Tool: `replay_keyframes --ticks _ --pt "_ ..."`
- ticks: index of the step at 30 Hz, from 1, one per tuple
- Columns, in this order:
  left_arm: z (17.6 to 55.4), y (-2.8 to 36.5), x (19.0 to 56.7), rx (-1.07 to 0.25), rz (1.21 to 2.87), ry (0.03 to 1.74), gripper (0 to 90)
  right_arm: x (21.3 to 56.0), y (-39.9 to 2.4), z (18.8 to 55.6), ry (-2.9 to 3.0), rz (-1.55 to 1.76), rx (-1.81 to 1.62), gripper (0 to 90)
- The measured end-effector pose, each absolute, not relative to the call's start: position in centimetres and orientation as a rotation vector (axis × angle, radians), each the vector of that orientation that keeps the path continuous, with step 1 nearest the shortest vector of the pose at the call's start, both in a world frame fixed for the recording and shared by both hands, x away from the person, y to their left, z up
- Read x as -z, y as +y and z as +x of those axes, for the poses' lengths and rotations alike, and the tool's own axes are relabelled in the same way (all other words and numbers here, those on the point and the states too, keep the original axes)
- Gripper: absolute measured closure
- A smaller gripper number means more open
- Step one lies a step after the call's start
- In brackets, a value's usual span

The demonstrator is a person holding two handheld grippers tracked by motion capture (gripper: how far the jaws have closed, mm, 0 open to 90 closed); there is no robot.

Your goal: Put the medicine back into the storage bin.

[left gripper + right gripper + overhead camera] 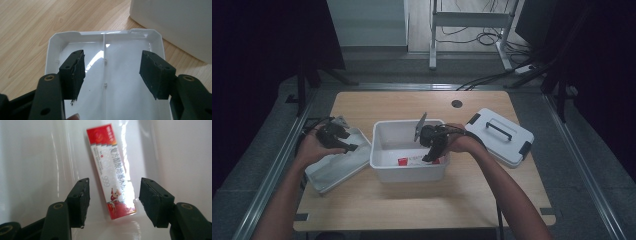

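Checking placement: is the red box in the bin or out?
In. The red box lies flat on the white bin's floor, between the open right gripper jaws.

red-and-white box (417,160) partly hidden behind right gripper (430,159), small print on box blurred by glare, tray (110,45) near end cut off

White lid (501,136) with dark handle and clips flat on the desk (412,200) just right of the right tool; round grommet hole (456,103) beyond it; grey frame legs (469,25) and cables (484,37) on the floor farther off.
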State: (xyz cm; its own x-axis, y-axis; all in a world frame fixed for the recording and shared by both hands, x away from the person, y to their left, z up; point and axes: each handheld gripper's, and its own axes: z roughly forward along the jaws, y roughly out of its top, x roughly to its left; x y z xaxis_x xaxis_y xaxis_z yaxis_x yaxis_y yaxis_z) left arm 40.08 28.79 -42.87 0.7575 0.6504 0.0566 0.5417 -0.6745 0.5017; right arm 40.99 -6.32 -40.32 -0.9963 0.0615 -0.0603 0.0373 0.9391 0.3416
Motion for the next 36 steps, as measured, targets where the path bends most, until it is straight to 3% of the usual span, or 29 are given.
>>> replay_keyframes --ticks 13,36 --pt "39.4 30.6 43.1 -0.336 2.49 0.954 37.7 37.3 -8.8 40.4 2.904 0.236 -0.773 37.9" --pt "38.6 31.4 45.5 -0.234 2.561 1.037 44.3 35.5 -10.9 39.3 2.802 0.341 -0.916 33.9"
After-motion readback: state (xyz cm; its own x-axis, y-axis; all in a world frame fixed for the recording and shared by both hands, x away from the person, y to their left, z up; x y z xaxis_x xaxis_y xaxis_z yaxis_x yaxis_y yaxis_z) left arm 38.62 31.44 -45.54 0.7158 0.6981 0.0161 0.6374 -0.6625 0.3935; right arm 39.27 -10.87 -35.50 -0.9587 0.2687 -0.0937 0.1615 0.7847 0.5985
